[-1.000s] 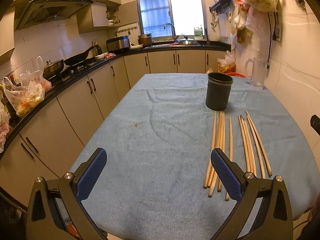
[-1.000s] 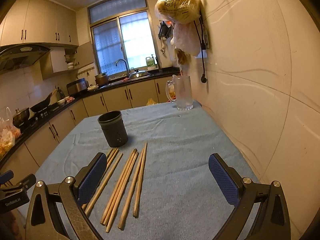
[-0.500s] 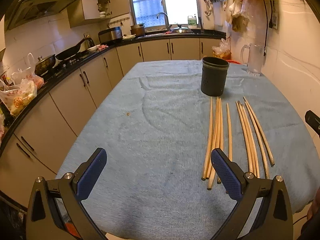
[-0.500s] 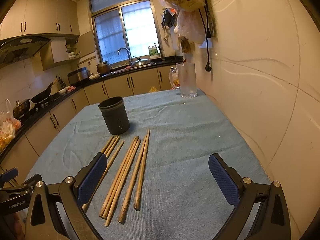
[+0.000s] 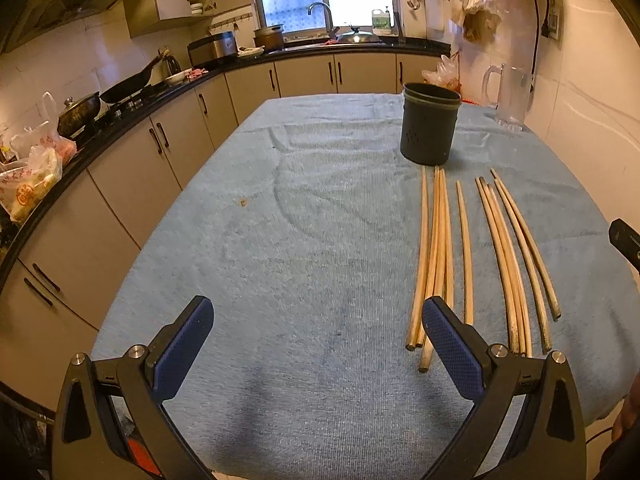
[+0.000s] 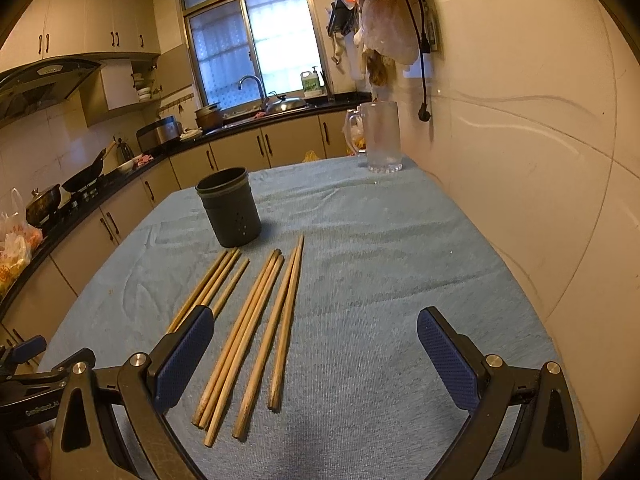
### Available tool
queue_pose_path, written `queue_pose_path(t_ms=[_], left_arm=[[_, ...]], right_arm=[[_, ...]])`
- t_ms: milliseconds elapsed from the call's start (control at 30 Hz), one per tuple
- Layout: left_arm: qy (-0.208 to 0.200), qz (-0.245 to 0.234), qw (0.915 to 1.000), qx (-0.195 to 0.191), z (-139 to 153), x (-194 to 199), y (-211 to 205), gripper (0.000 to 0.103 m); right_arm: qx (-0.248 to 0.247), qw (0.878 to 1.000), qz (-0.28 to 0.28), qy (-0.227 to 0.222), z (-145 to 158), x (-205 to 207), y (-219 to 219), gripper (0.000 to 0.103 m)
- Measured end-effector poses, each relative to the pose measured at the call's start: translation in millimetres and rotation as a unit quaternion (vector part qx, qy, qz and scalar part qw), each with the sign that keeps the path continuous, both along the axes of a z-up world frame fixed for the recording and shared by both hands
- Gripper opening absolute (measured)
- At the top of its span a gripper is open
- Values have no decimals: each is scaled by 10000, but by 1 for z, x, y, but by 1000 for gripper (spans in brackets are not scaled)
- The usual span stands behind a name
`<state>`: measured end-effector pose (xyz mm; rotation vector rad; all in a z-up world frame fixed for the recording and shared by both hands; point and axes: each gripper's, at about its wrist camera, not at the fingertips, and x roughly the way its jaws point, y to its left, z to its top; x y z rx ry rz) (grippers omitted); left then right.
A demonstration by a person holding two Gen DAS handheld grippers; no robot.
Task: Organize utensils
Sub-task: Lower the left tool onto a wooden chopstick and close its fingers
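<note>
Several wooden chopsticks (image 5: 464, 248) lie side by side on the blue cloth-covered table (image 5: 280, 240), pointing toward a dark cylindrical utensil holder (image 5: 430, 128) that stands upright behind them. In the right wrist view the chopsticks (image 6: 256, 320) lie left of centre and the holder (image 6: 230, 206) stands behind them. My left gripper (image 5: 316, 344) is open and empty over the table's near edge, left of the chopsticks. My right gripper (image 6: 314, 354) is open and empty, its left finger (image 6: 184, 356) over the near ends of the left chopsticks.
A clear glass mug (image 6: 380, 136) stands at the table's far right by the wall. Kitchen cabinets and a counter (image 5: 132, 120) with pans and bags run along the left. Bags (image 6: 376, 8) hang on the wall above the mug. The left gripper's body (image 6: 32, 372) shows at bottom left.
Both grippers have tilted down and moved a little nearer the table. The chopsticks and holder now sit higher and larger in view. Both stay open.
</note>
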<state>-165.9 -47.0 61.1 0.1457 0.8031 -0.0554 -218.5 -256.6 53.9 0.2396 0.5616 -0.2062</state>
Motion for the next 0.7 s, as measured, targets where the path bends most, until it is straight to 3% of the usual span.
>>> queue_pose_path(t_ms=[300,567,633,700], left_arm=[[179,-63,9998,23,-10,8,-4,103],[302,-525,9981,-56,-8,33,-14,103],[499,-747,9957,-243,-8,46,-21,101],[608,-992,9925,-364,-9,59,-32,91]], right_arm=[[49,9999,16,148,-9,8,-2,103],[92,9997,-11,235,-14,12,-6,103],[111,9997,-4,236,-14,11,-7,103],[97,9997,16,230,-14,10,-7,103]])
